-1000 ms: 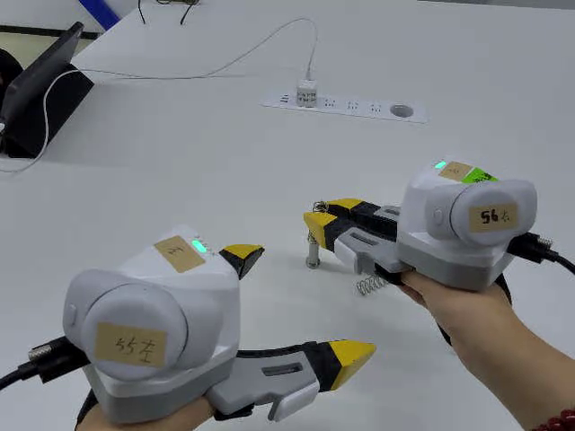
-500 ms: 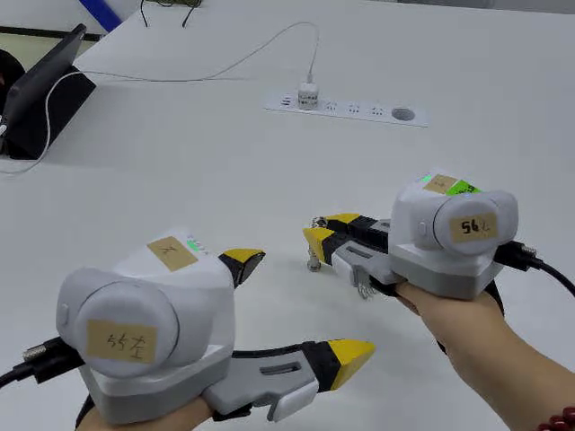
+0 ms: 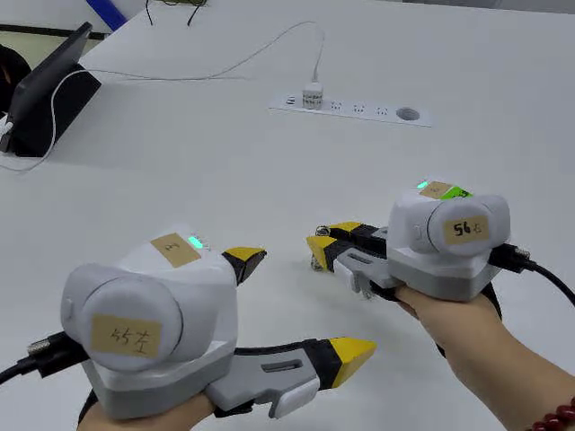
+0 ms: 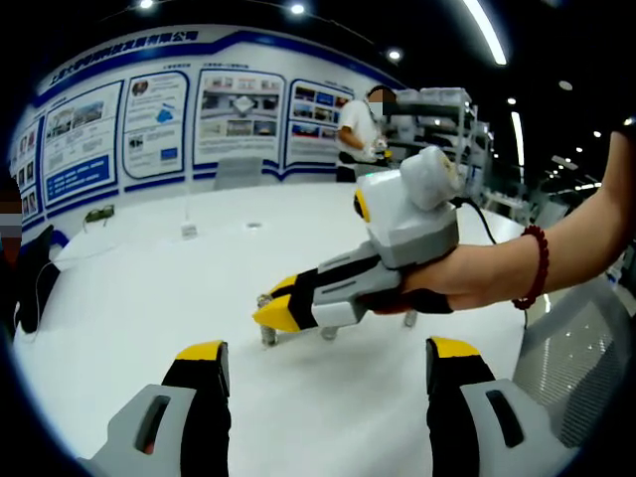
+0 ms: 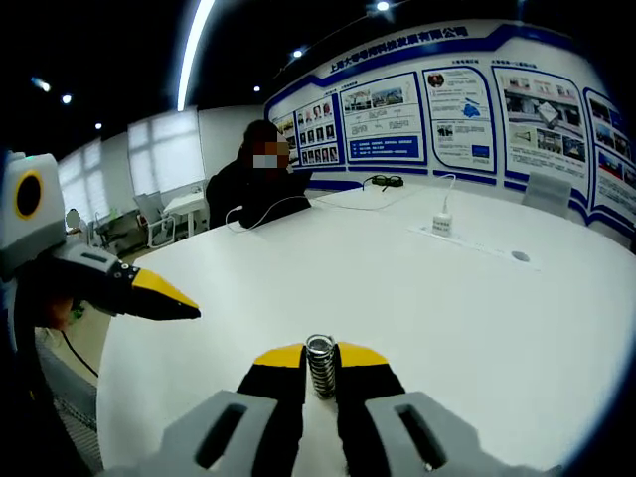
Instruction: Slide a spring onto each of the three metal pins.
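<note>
The right gripper (image 3: 325,237) pinches 1 spring (image 5: 320,366) near the metal pins (image 4: 267,335), the left gripper (image 3: 305,303) gapes empty; how many are loaded I cannot tell

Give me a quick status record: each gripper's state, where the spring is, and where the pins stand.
left gripper: open, holding nothing, clear of the pins
right gripper: shut on a spring, tips down by the pins
spring: upright between the right gripper's yellow tips
pins: three, standing on the table below the right gripper; too small to tell whether any carries a spring
table: white, with a power strip on the far side
</note>
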